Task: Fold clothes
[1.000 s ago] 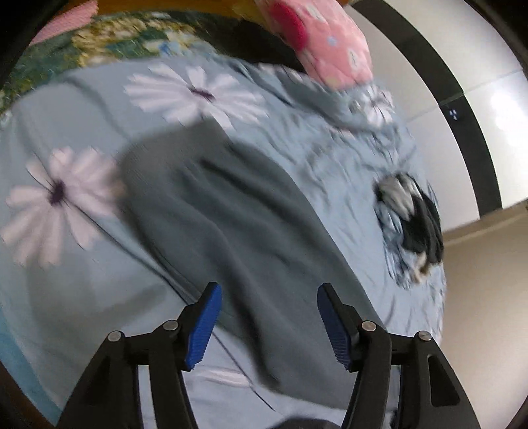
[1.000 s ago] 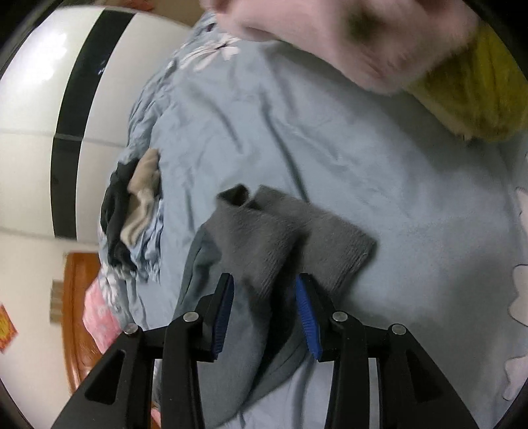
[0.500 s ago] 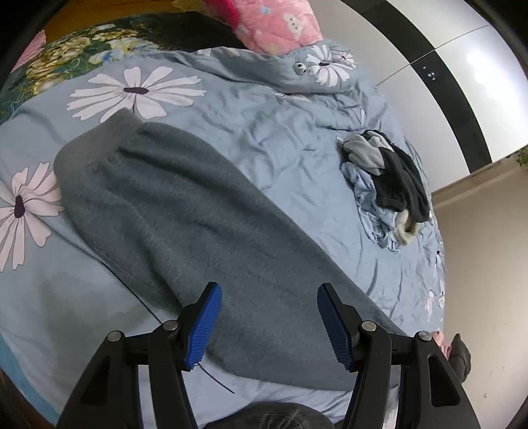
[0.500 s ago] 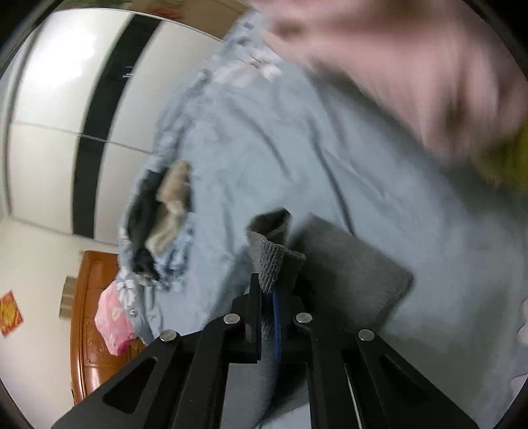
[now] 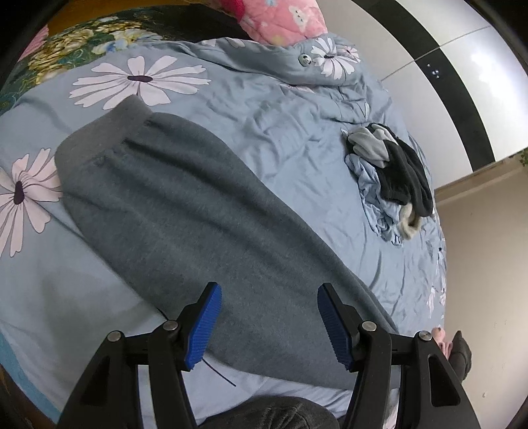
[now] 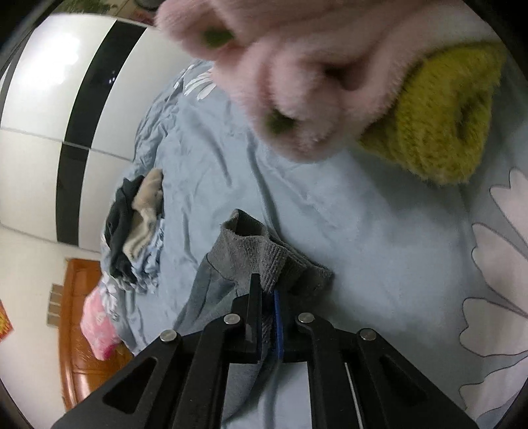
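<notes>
Grey sweatpants (image 5: 184,211) lie flat on the blue flowered bedsheet (image 5: 264,109), waistband at the upper left and the leg running to the lower right. My left gripper (image 5: 267,325) hovers open over the leg, nothing between its blue pads. In the right wrist view the ribbed cuff (image 6: 250,250) of the sweatpants stands up off the sheet. My right gripper (image 6: 266,297) pinches it between its pads, though the jaws are opening slightly. The rest of the leg (image 6: 204,297) trails down to the left.
A small pile of dark and beige clothes (image 5: 392,168) (image 6: 135,227) sits on the sheet's far side. A pink fluffy item (image 6: 297,66) and a yellow one (image 6: 439,115) lie beyond the cuff. A pink pillow (image 5: 280,19), a black-striped white wardrobe (image 6: 49,99) and a wooden bedframe (image 6: 76,330) border the bed.
My right gripper closed on the cuff and lifted it off the sheet. The left gripper swung back, so more of the sweatpants shows, then held still, open throughout.
</notes>
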